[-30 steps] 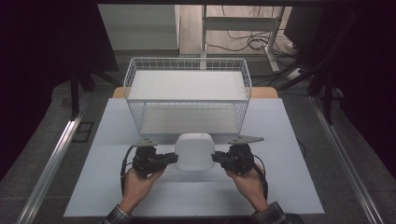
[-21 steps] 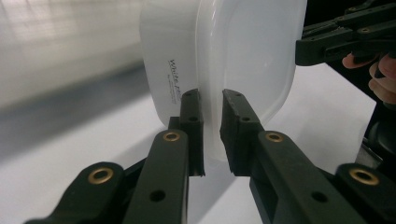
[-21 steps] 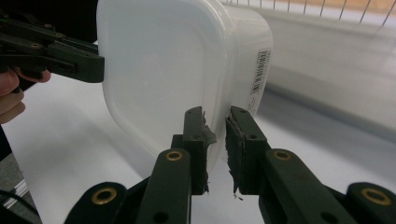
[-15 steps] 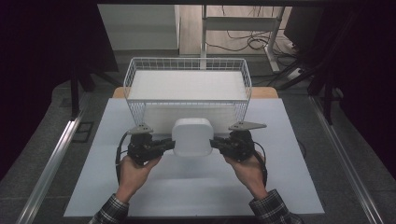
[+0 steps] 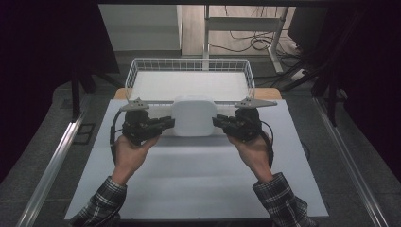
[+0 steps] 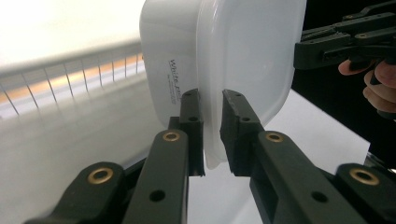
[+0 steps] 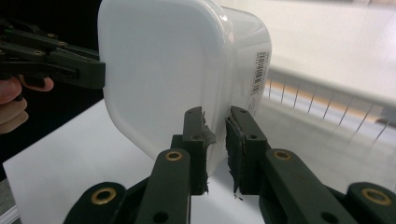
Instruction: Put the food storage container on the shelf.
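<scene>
1. Room's dark all round the edges, with grey floor, a tangle of cables at the back and a metal rail running along the floor on the left. In the middle sits a white surface with bare wood peeking out at its far corners.
2. The left tongs are gripped in the person's left hand, plaid sleeve below, grey three-cornered plate on top. They point inward and are pinched narrow on the left rim of a white plastic container. In the left gripper view the two black jaws sit either side of that thin rim, touching it, and there's some small printed writing on the container's side.
3. The container hangs between the two tongs, held up off the surface. It's square with rounded corners and its flat face is toward the high camera.
4. Just beyond both tongs is a white wire basket with a pale floor, and the container's far edge overlaps the basket's near wall in the high view.
5. The right tongs, in the right hand, mirror the left, closed narrow on the container's right rim. The right gripper view shows a barcode label on the container's side and the left tongs on its far edge.
</scene>
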